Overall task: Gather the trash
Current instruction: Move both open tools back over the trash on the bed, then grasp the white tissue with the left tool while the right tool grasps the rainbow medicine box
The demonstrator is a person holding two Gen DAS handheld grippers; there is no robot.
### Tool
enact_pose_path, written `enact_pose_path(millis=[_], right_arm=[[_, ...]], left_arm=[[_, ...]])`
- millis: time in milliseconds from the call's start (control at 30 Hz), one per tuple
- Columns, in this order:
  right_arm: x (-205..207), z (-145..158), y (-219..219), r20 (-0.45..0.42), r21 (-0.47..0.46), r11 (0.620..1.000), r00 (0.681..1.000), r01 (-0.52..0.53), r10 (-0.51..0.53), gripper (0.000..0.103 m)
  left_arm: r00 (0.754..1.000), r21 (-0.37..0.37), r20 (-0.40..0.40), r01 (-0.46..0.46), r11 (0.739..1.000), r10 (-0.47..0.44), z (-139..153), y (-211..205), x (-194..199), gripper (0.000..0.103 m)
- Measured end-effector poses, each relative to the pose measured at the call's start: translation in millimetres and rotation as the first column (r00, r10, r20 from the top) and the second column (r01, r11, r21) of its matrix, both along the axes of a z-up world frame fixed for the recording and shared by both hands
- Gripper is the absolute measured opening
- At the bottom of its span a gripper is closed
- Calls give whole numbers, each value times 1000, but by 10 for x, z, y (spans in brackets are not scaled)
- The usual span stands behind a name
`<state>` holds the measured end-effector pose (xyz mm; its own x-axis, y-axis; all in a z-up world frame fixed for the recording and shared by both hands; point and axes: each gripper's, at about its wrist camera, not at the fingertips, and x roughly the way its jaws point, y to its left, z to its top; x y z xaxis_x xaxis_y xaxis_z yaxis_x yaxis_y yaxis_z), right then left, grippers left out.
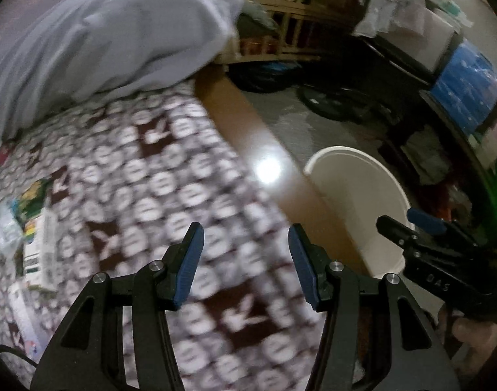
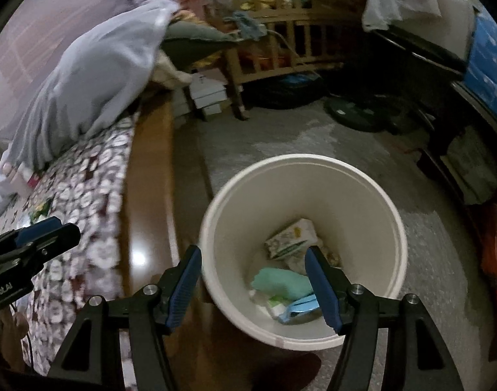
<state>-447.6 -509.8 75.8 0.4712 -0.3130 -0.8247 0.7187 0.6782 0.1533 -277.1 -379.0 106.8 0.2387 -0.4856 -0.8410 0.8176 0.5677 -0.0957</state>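
Observation:
A white bin (image 2: 372, 202) stands on the floor beside the bed; it also shows in the left wrist view (image 1: 356, 192). It holds a pale patterned carton (image 2: 290, 238), a green packet (image 2: 281, 282) and a blue-white wrapper (image 2: 297, 309). My right gripper (image 2: 253, 283) is open and empty above the bin's near rim. My left gripper (image 1: 245, 264) is open and empty over the patterned bedsheet (image 1: 157, 189). Trash lies at the bed's left: a green-yellow carton (image 1: 36, 228) and a crumpled clear bottle (image 1: 5, 228).
A grey pillow (image 1: 101, 39) lies at the head of the bed. The brown wooden bed rail (image 1: 248, 130) runs between bed and bin. A wooden crib (image 2: 281, 32), a fan base (image 2: 356, 114), dark furniture and a blue screen (image 1: 470, 91) stand around the grey floor.

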Motion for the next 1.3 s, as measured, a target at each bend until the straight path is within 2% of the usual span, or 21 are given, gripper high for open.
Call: enact_pose_path(millis=[300, 533, 800, 1033, 1300], right_arm=[[572, 85, 526, 10, -10, 990, 990, -141, 141, 64], [1115, 52, 1004, 11, 8, 963, 963, -269, 269, 65], [1694, -91, 1544, -9, 50, 915, 916, -401, 402, 65], [2288, -111, 1953, 7, 73, 870, 873, -487, 488, 65], [3057, -184, 2370, 13, 111, 841, 847, -530, 532, 66]], left_arm=[[990, 21, 51, -132, 991, 131, 38, 734, 368, 52], [965, 47, 65, -258, 965, 255, 15, 1415, 741, 52], [912, 85, 61, -410, 908, 405, -61, 2234, 1193, 53], [836, 99, 15, -548, 831, 549, -179, 2929, 1742, 53], [789, 87, -10, -612, 786, 615, -208, 3290, 2219, 53]])
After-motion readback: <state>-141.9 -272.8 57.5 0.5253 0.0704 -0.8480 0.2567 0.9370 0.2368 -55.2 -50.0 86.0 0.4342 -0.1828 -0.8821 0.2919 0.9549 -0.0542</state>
